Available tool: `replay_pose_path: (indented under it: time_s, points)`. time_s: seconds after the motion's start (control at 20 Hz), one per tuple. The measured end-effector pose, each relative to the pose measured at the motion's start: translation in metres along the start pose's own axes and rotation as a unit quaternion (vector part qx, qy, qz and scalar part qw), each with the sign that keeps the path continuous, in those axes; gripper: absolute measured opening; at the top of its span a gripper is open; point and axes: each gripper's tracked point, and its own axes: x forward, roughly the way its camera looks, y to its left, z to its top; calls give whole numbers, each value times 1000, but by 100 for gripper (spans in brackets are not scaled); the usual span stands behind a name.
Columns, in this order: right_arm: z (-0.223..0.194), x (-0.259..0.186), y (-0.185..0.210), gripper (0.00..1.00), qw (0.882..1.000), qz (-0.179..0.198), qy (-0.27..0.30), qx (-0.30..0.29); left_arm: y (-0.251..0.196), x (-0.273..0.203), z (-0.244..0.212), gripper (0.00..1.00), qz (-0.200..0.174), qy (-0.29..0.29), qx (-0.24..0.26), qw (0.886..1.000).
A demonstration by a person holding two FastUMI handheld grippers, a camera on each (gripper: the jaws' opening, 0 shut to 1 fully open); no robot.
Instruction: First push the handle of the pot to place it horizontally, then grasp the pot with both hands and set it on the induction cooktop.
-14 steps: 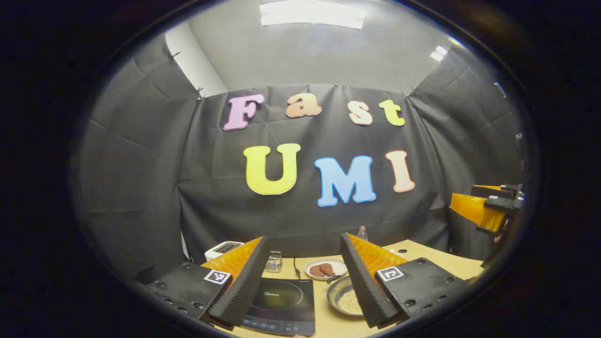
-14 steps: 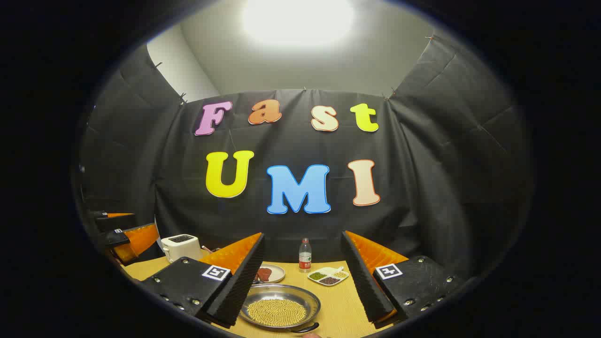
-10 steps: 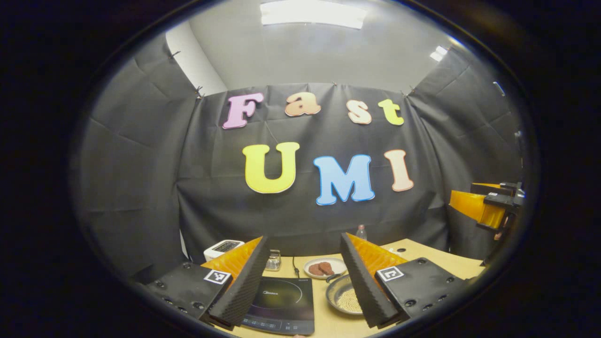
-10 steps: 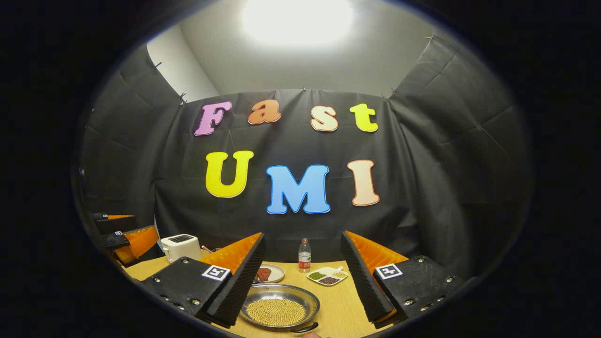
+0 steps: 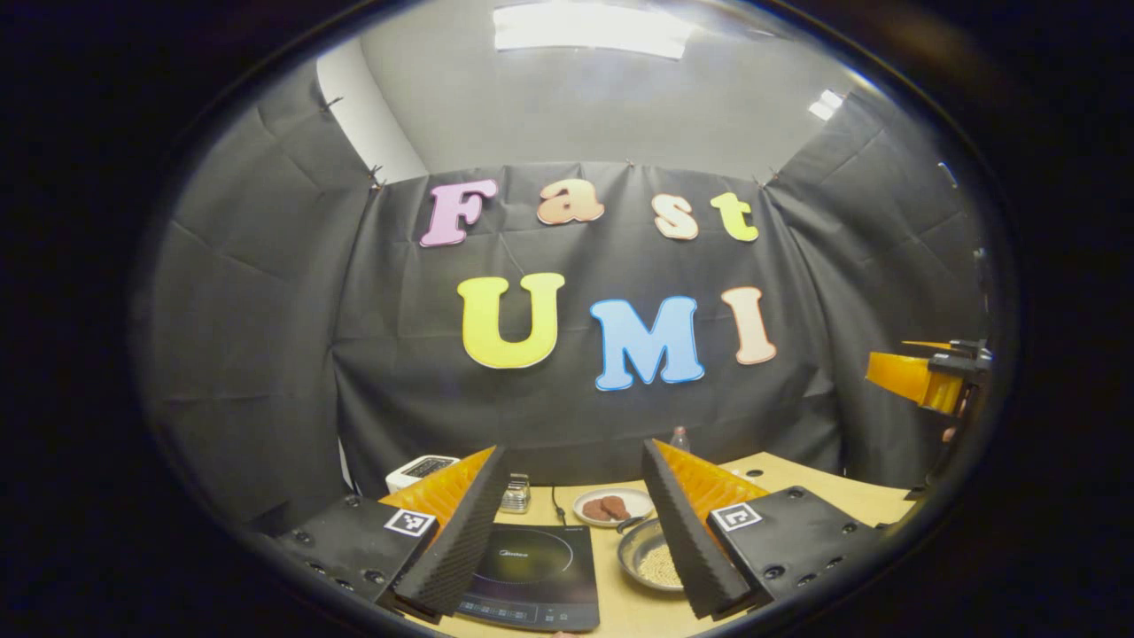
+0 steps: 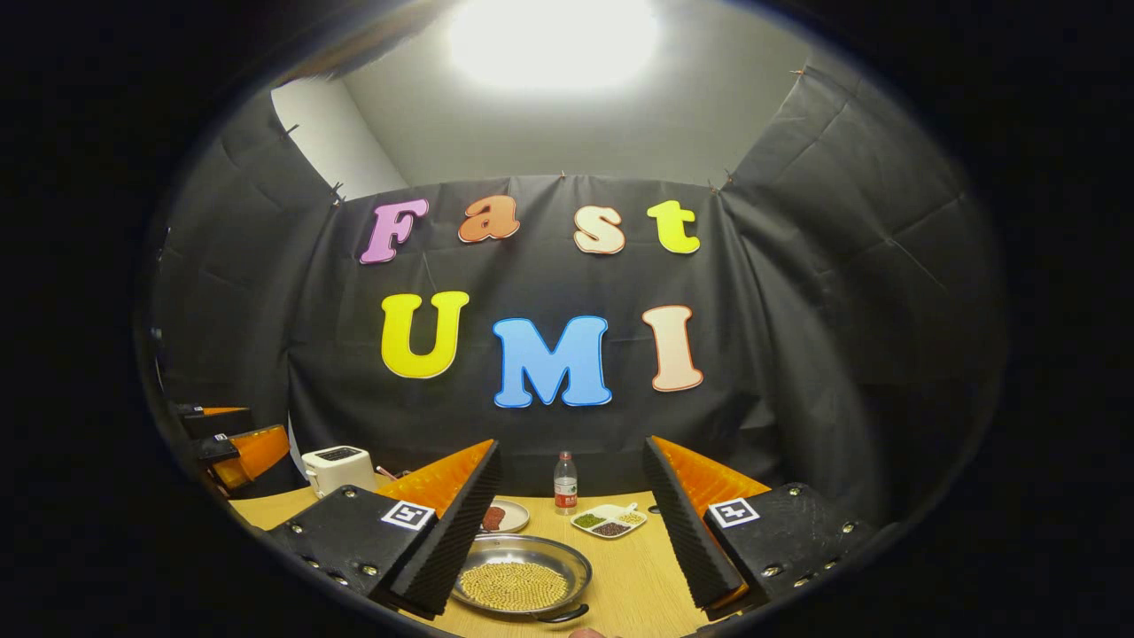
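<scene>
Your left hand-held gripper [image 5: 576, 523] sits at the bottom of the left gripper view, fingers spread wide with nothing between them, held above the worktop [image 5: 824, 483]. Between those fingers lies the cooktop [image 5: 536, 576], low centre of the frame. Just right of it is the pot [image 5: 651, 558], partly hidden behind your right-hand finger, with its handle [image 5: 627, 525] pointing up the frame toward a plate [image 5: 611, 505]. A toaster [image 5: 421, 468] peeks out at lower left.

Your right hand-held gripper [image 6: 571, 523] is likewise spread and empty at the bottom of the right gripper view. The pot [image 6: 523, 580], full of pale beans, lies between its fingers at bottom centre, handle [image 6: 563, 613] at the lower edge. Farther up the frame stand a bottle [image 6: 564, 483] and a divided dish [image 6: 609, 521]; the toaster [image 6: 337, 468] is at lower left.
</scene>
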Motion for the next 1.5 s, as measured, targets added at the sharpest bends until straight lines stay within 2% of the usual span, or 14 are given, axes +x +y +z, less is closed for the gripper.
replay_pose_path:
  time_s: [0.05, 0.1, 0.55, 0.6, 0.65, 0.75, 0.8, 0.9, 0.95, 1.05, 1.1, 1.15, 1.2, 1.5]
  points:
    - [-2, 0, -1, 97, 1000, 0, 4, -2, 1, 0, -2, 92, 1, 2, 1, 1000]
    - [-4, 0, -2, 97, 1000, 0, 7, -2, 2, 0, 0, 97, 2, 1, 0, 1000]
    - [-3, 10, 2, 96, 1000, 0, 14, 1, 6, -1, 7, 98, 7, -8, 5, 1000]
    - [-2, 11, 2, 84, 1000, 0, 14, -2, 8, -1, 8, 98, 8, -9, 3, 1000]
    - [-1, 11, 4, 78, 1000, 0, 14, -4, 10, -1, 9, 97, 9, -10, 2, 1000]
    - [-2, 13, 6, 73, 1000, -3, 15, -7, 15, -1, 10, 97, 10, -13, 1, 1000]
    - [0, 15, 11, 56, 1000, 2, 14, -6, 18, -1, 11, 97, 11, -14, 1, 1000]
    - [-2, 14, 18, 53, 1000, 4, 21, -11, 25, 1, 11, 97, 12, -15, 0, 1000]
    - [0, 12, 18, 35, 1000, 6, 20, -11, 29, 1, 12, 97, 13, -17, -1, 1000]
    - [-9, 15, 31, 35, 999, 23, 35, -11, 33, 0, 14, 97, 13, -22, 0, 1000]
    - [-6, 18, 21, 36, 999, 2, 31, -15, 35, 0, 15, 92, 12, -24, 2, 1000]
    - [-8, 17, 25, 0, 999, 9, 30, -14, 38, 0, 16, 97, 11, -26, 4, 1000]
    - [-14, 18, 40, 6, 999, 19, 42, -12, 44, 0, 16, 97, 10, -26, 6, 1000]
    - [-43, 20, 59, 6, 995, 44, 87, -37, 72, 3, 12, 100, -4, -33, -4, 999]
